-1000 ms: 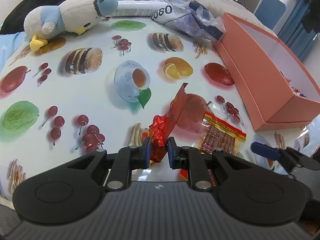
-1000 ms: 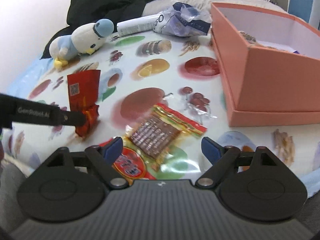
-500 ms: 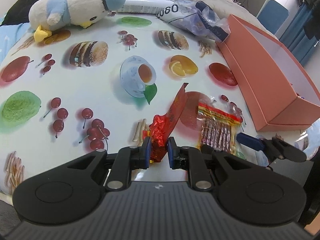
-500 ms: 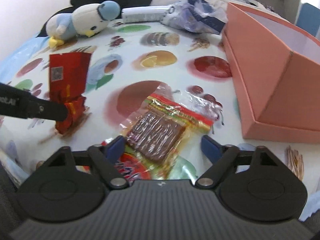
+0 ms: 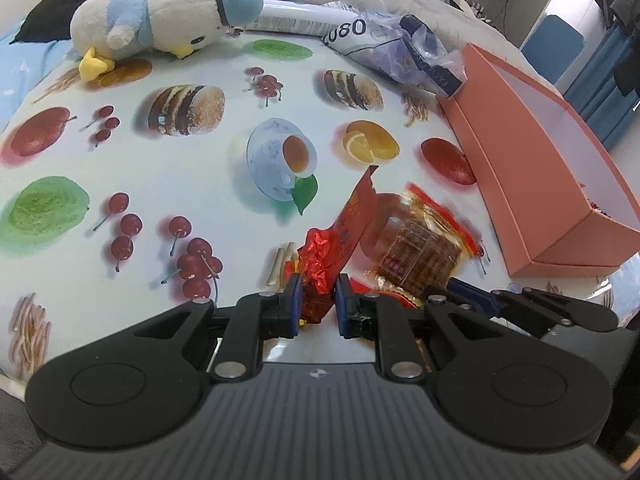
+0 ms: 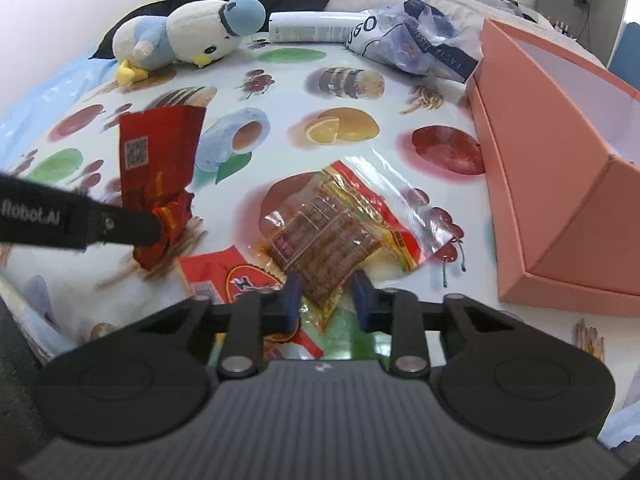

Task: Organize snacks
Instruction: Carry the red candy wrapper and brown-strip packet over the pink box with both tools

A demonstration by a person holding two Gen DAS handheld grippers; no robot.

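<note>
Your left gripper (image 5: pixel 316 300) is clamped on the crumpled end of the red packet (image 5: pixel 340 236), holding it clear. Your right gripper (image 6: pixel 326 294), jaws just closing, pinches the clear-wrapped snack (image 6: pixel 328 236) lying near the pink box (image 6: pixel 560 184), likely its destination.

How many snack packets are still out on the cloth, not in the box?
3: a red foil packet in the left tongs, a clear packet in the right tongs, a flat red packet beneath. Others may be hidden.
</note>
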